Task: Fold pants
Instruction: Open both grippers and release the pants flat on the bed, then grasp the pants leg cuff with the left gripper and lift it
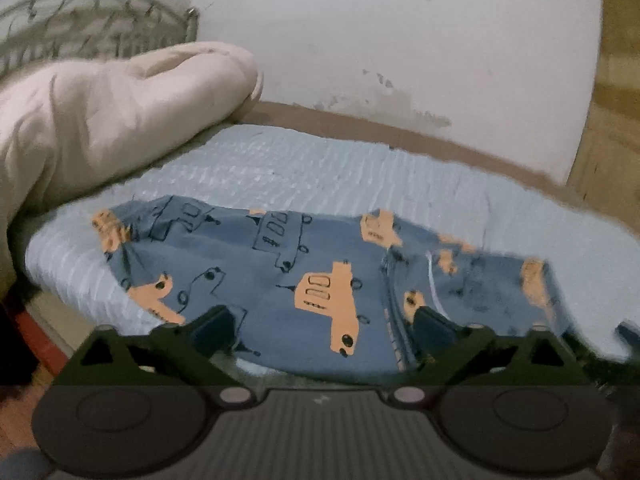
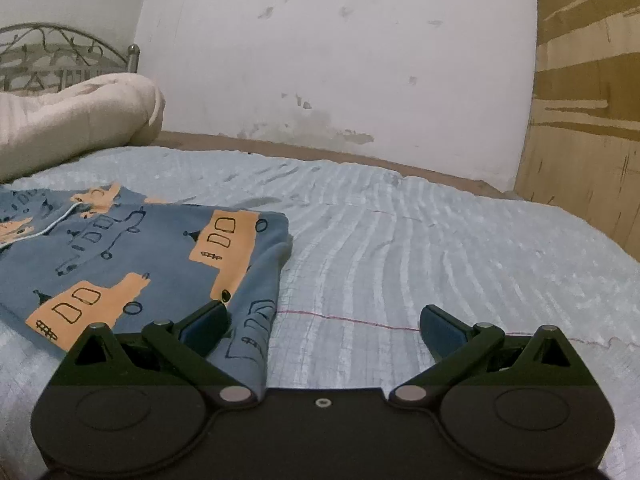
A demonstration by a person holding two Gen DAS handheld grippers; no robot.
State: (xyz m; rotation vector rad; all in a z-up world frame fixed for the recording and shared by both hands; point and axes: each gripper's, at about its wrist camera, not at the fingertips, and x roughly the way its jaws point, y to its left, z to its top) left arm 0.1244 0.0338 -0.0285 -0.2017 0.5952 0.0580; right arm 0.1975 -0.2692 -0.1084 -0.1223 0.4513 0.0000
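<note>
Left wrist view, left to right: one cream duvet bundled at 10 o'clock, one metal headboard behind it. One pair of blue pants with orange and outlined car print lies crosswise on the light blue bedspread, centre to 4 o'clock. Picture is motion-blurred, worst on the right. Left gripper at 6 o'clock, jaws spread wide, nothing clamped. Both fingertips overlap the near edge of the pants; can't tell if they touch the cloth.

Right wrist view, left to right: same duvet at 9 o'clock, headboard above it. Pants fill 8 to 10 o'clock, flat, a white drawstring showing at the far left. The pants' right-hand edge is a doubled fold running toward 6 o'clock. Right gripper at 6 o'clock, jaws wide apart and empty. Its left fingertip sits over the folded edge, its right fingertip over bare bedspread. One thin red thread crosses the spread between the fingertips. One white scuffed wall at 12 o'clock, one wooden panel at 2 o'clock.
</note>
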